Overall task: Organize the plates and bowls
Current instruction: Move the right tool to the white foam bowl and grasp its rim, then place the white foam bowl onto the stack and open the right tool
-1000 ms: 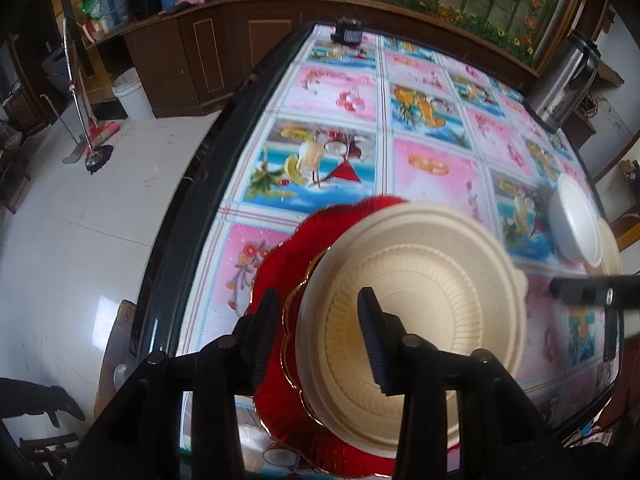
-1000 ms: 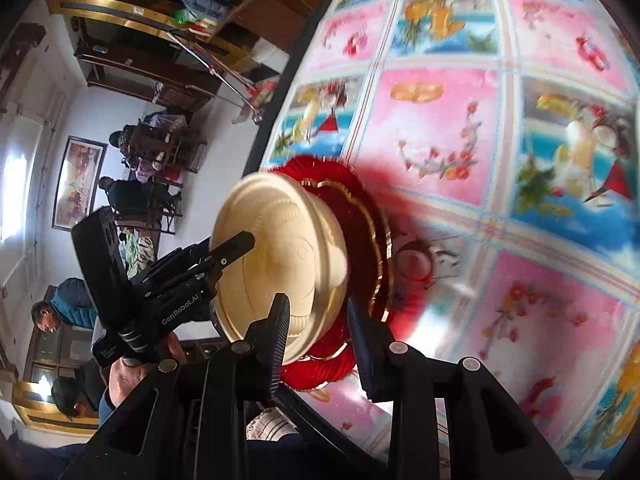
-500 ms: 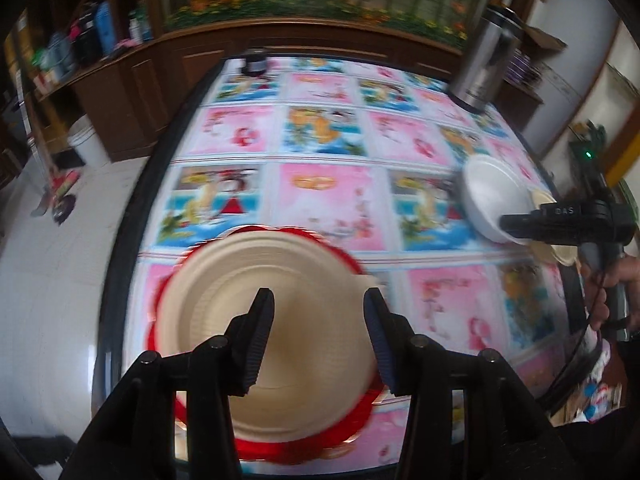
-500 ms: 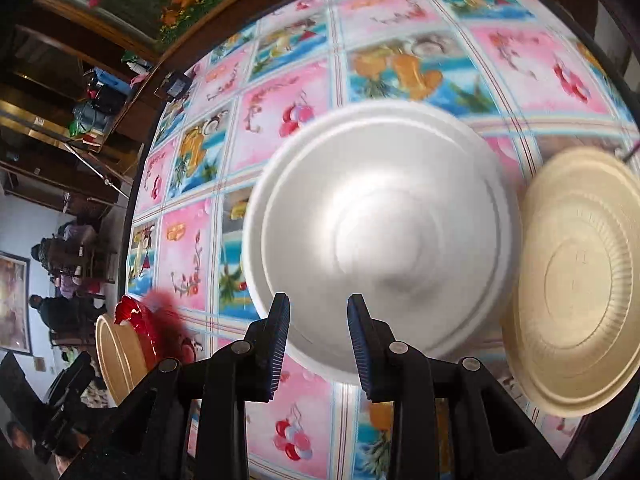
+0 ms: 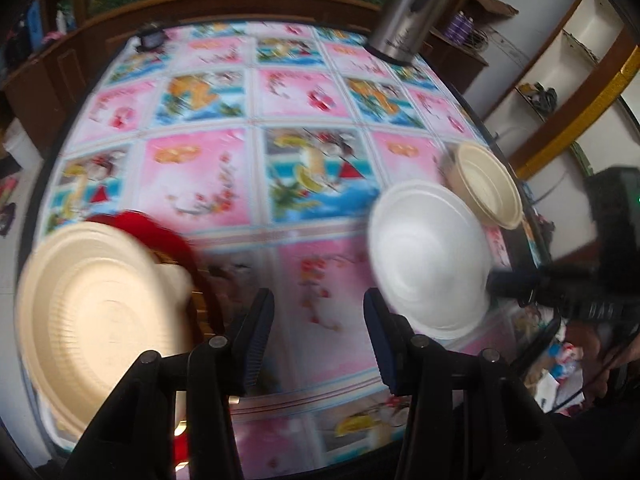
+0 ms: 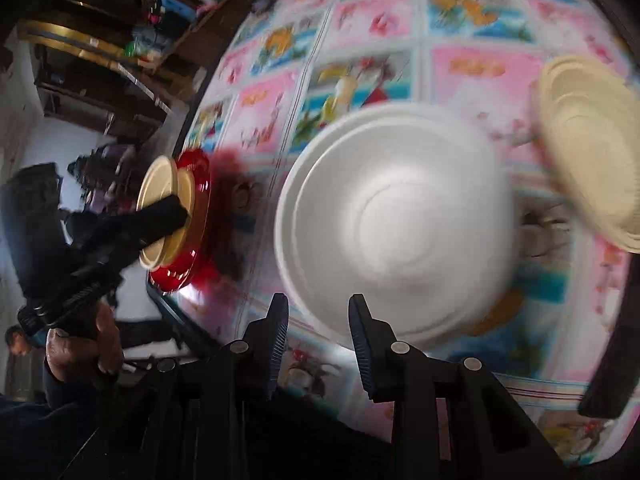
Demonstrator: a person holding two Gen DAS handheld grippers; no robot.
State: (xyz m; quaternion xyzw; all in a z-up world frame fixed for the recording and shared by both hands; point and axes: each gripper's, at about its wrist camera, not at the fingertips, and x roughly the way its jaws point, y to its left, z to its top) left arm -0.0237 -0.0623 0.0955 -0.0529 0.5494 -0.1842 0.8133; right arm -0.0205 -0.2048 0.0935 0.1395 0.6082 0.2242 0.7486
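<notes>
A cream plate [image 5: 96, 308] sits on a red plate [image 5: 160, 236] at the table's near left; both also show in the right wrist view, cream [image 6: 160, 208] on red [image 6: 196, 216]. A white foam bowl [image 5: 428, 256] lies at the near right, with a cream bowl [image 5: 488, 184] just behind it. My left gripper [image 5: 318, 328] is open and empty above the table between the plates and the white bowl. My right gripper [image 6: 318, 336] is open and empty just before the white bowl [image 6: 396, 216]; the cream bowl [image 6: 588, 148] is to its right.
The table [image 5: 304, 92] has a pink and blue pictured cloth. A steel kettle [image 5: 408, 12] stands at its far right corner and a small dark object [image 5: 150, 38] at the far left. Wooden cabinets and shelves lie beyond. The table's near edge is close below both grippers.
My left gripper has let go of the cream plate, left it on the red plate and swung right. My right gripper has swung from the plates to the white bowl and stays open.
</notes>
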